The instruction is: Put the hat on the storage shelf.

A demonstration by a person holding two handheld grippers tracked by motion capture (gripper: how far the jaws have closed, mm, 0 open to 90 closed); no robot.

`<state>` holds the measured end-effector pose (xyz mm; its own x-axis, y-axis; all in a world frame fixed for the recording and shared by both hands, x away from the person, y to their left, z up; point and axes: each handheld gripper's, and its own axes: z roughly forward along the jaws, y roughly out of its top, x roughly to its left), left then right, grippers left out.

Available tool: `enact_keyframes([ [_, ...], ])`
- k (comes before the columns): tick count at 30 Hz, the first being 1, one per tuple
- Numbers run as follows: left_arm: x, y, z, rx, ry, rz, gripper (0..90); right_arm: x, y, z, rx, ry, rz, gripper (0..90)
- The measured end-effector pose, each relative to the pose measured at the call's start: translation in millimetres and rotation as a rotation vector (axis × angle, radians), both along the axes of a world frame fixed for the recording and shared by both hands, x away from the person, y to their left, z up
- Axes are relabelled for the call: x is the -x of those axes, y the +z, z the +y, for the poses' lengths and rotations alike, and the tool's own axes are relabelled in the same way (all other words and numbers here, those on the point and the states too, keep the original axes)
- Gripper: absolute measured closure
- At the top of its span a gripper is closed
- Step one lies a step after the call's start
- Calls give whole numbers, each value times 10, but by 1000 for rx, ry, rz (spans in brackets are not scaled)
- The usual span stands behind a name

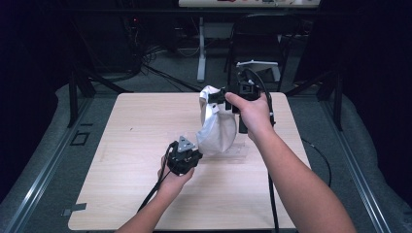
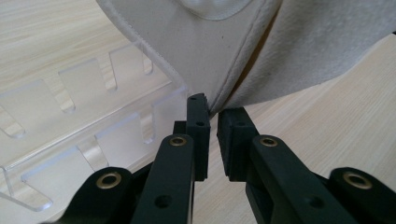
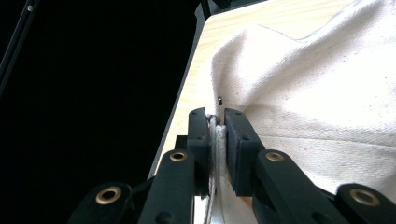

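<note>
Both forearms bare, no sleeves. Left gripper: black, grey 3-cornered plate on top, black cable. Right gripper: black, brass-ringed screws on jaw arms, black cable.

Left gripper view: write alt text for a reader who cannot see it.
The left tongs reach the lower fold of a white cloth bag, jaws slightly apart, over a light wooden table. A clear plastic rack lies at left.

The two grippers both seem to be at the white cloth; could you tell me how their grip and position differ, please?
The right gripper is shut on a fold of the white cloth, holding it up; the left gripper has a narrow gap, the cloth's lower edge at its tips. The right is high and far, the left low by the clear plastic rack. Both have black jaws.
</note>
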<state>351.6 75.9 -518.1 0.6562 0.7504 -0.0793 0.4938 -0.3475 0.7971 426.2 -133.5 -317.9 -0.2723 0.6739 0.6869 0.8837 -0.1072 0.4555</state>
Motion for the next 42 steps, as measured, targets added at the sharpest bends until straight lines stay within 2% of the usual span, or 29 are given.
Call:
enact_keyframes([
  [5,21,-8,13,8,6,7,820,-11,-26,-24,-1,-9,4,816],
  [6,36,0,16,13,-1,11,797,-11,-26,-28,-2,-10,2,816],
  [7,56,11,14,21,-6,13,726,-12,-21,-41,0,-10,1,816],
  [9,98,43,11,14,-9,-20,655,-16,-11,-64,0,-17,-3,816],
  [10,142,84,8,12,-17,-48,619,-18,-11,-73,-1,-21,-4,816],
  [12,165,114,2,10,-29,-58,552,-27,-21,-111,-4,-32,-2,816],
  [13,196,159,-20,8,-40,-77,536,-27,-25,-122,-6,-33,1,817],
  [20,241,273,-113,-13,-36,-127,493,-33,-46,-141,-7,-42,1,816],
  [23,232,291,-139,-12,-39,-129,522,-33,-52,-137,-7,-41,1,816],
  [25,217,302,-172,-29,-23,-147,548,-37,-66,-138,-10,-38,4,816],
  [27,203,300,-189,-28,-16,-148,584,-39,-73,-141,-9,-39,7,816],
  [35,186,304,-163,-65,14,-167,780,-32,-85,-152,-8,-37,8,816],
  [38,178,299,-128,-61,29,-164,822,-30,-107,-150,-9,-34,7,816],
  [42,160,288,-82,-35,50,-139,835,-40,-141,-134,-7,-32,17,816],
])
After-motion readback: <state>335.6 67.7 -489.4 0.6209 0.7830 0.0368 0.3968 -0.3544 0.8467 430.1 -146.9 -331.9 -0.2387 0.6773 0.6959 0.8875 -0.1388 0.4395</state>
